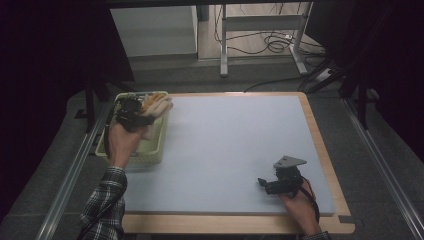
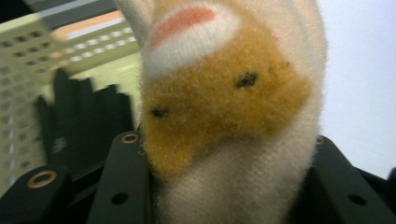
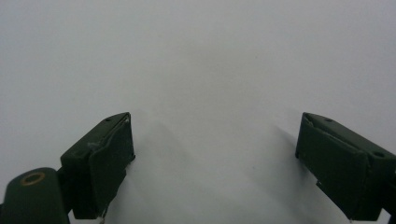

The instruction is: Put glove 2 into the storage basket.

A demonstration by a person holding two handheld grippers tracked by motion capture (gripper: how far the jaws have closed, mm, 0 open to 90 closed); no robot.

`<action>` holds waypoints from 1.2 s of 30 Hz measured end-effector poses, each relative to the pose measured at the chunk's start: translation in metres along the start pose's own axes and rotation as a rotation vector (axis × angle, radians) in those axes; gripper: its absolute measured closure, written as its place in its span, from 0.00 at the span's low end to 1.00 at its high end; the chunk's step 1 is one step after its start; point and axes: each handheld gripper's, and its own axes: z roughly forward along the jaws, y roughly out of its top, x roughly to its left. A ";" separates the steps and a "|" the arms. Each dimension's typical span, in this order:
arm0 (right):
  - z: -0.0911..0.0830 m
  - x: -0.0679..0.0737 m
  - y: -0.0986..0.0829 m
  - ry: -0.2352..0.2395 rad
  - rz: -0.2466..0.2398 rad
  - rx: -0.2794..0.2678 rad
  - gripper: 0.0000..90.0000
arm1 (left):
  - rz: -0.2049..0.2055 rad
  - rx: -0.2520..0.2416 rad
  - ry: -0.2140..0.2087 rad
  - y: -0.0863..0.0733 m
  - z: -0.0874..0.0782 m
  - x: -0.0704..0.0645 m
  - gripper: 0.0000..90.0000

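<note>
- Left gripper view puts the soft toy (image 2: 233, 121) right up against the lens: cream plush with an orange-brown patch, two small dark marks and a pink-and-white spot at the top, squeezed between the two black jaws of the left gripper (image 2: 229, 196).
- By the look of it, the toy is light and soft. The pile gives under the jaws, so a hold across a thick part of the body should be safer than one on a thin limb, which could slip out.
- Behind it in that view lie a dark glove (image 2: 81, 116) and the slotted wall of the pale green basket (image 2: 28, 51).
- From the high view, the left gripper (image 1: 131, 116) holds the toy (image 1: 157, 105) over the basket (image 1: 150, 157) at the table's left edge. The toy's long axis runs from the jaws away toward the basket's far right corner, its free end over the rim.
- At the near right, the right gripper (image 1: 272, 184) rests on the white mat (image 1: 225, 145), well apart from the basket.
- Right gripper view has its jaws spread wide, with nothing but mat between them (image 3: 215, 158).
</note>
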 end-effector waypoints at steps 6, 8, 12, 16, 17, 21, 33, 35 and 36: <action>0.000 0.000 0.000 0.000 0.001 0.000 0.12 | -0.065 0.016 0.045 -0.005 0.011 0.028 0.62; 0.000 0.000 0.000 0.000 0.001 0.000 0.12 | -0.081 0.030 0.056 -0.006 0.018 0.031 0.62; 0.000 0.000 0.000 0.001 0.002 0.000 0.12 | -0.101 0.076 0.070 -0.008 0.039 0.038 0.61; 0.000 0.000 0.000 0.000 0.002 -0.001 0.12 | -0.112 0.128 0.086 -0.008 0.060 0.040 0.61; 0.000 0.000 0.000 0.000 0.002 -0.001 0.12 | -0.107 0.142 0.087 -0.007 0.065 0.038 0.61; 0.000 0.000 0.000 0.001 0.002 -0.001 0.12 | -0.084 0.199 0.092 -0.004 0.082 0.028 0.60; 0.000 0.000 0.000 0.001 0.002 -0.002 0.12 | -0.086 0.312 0.051 -0.006 0.105 0.023 0.20; 0.000 0.000 0.000 0.001 0.002 -0.001 0.12 | -0.082 0.287 0.043 -0.004 0.098 0.024 0.12; 0.000 0.000 0.000 0.001 0.001 -0.001 0.12 | -0.069 0.273 0.050 -0.003 0.093 0.024 0.10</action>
